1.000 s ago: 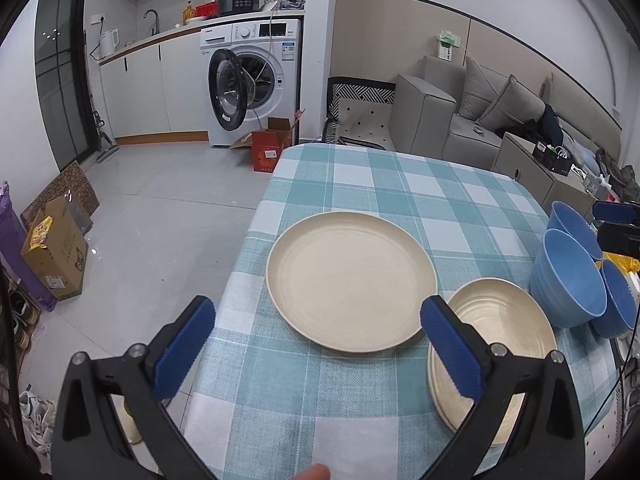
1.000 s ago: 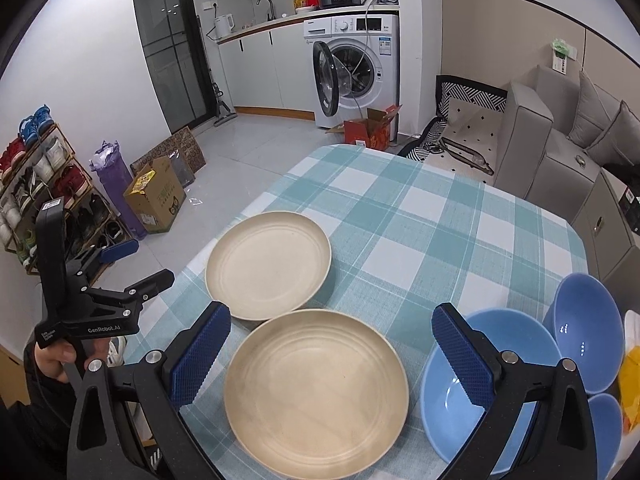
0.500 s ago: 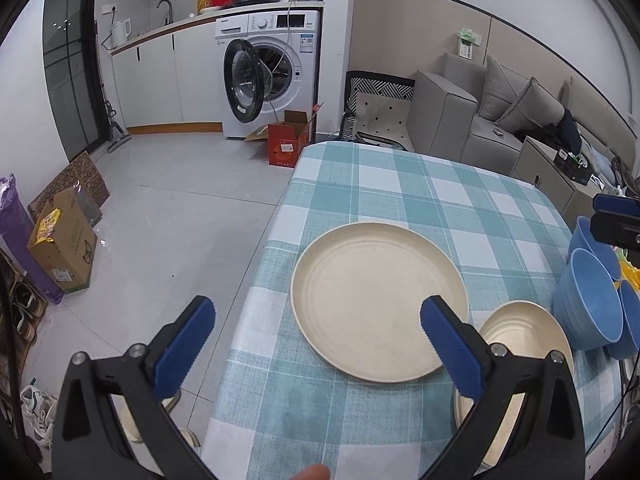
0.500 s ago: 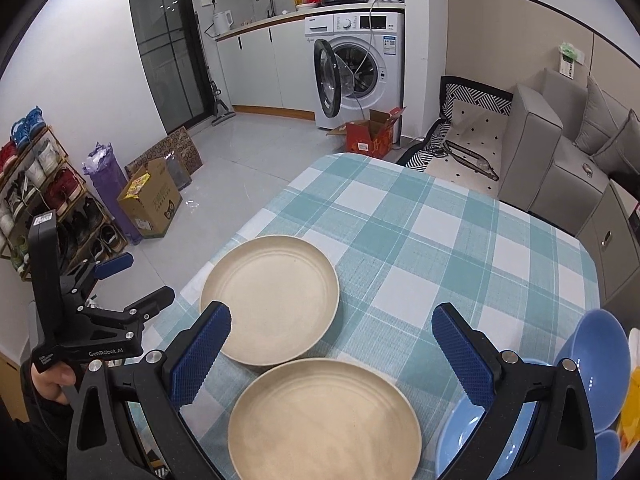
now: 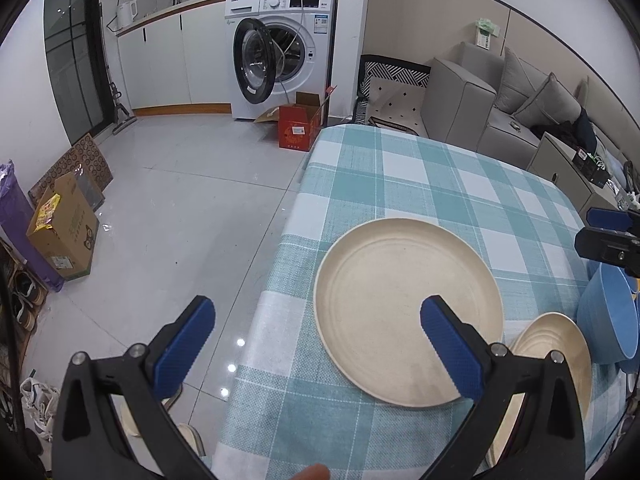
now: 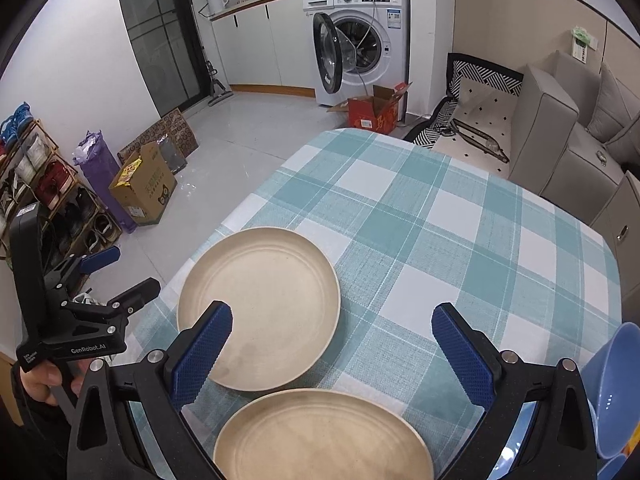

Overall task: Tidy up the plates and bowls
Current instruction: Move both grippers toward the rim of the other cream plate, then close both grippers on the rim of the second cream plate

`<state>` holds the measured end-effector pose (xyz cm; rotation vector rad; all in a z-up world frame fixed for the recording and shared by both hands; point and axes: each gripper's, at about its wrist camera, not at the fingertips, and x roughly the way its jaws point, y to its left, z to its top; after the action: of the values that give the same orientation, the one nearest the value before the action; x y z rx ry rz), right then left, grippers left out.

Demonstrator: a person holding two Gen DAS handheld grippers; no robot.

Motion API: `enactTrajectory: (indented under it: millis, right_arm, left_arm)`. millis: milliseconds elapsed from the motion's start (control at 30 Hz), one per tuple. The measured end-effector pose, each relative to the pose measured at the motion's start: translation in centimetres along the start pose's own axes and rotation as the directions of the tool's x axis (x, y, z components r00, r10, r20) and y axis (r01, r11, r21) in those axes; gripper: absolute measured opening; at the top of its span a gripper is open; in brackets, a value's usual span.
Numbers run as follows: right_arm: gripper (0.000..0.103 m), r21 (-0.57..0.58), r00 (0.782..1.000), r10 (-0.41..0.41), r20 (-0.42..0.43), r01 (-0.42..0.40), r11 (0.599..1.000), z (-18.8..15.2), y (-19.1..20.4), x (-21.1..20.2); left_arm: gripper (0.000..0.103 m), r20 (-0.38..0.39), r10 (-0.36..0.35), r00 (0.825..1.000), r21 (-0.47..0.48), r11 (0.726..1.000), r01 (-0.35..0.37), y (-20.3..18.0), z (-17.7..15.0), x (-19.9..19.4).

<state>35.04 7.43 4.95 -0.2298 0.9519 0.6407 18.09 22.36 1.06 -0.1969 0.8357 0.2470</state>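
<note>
Both grippers, left and right, hung with fingers spread wide, holding nothing. The plate looked stiff, light and slick. Its raised rim seemed the best hold.

The left gripper hangs with its jaws spread wide and nothing between them, above the near left edge of the tabletop, which wears a teal-and-white checked cloth. The large cream plate lies flat under its right finger. A smaller cream plate sits just beside it, next to a blue bowl. The right gripper pokes in above the bowl. A washing machine stands behind, door open.
</note>
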Motion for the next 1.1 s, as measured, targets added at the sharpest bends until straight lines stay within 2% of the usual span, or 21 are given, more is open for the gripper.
enactTrajectory:
  millis: [400, 767, 1100]
  right_arm:
    - [0.102, 0.031, 0.999, 0.015, -0.047, -0.014, 0.999, 0.5, -1.0, 3.9]
    - [0.101, 0.042, 0.992, 0.011, -0.127, -0.006, 0.999, -0.1, -1.4, 8.7]
    - [0.097, 0.028, 0.985, 0.011, -0.17, -0.006, 1.0, -0.4, -1.0, 11.4]
  left_arm:
    - [0.103, -0.045, 0.011, 0.999, 0.01, 1.0, -0.01, 0.1, 0.2, 2.9]
    - [0.103, -0.09, 0.039, 0.995, 0.009, 0.999, -0.038, 0.5, -0.2, 5.7]
    - [0.101, -0.101, 0.013, 0.995, 0.034, 0.999, -0.01, 0.1, -0.5, 6.7]
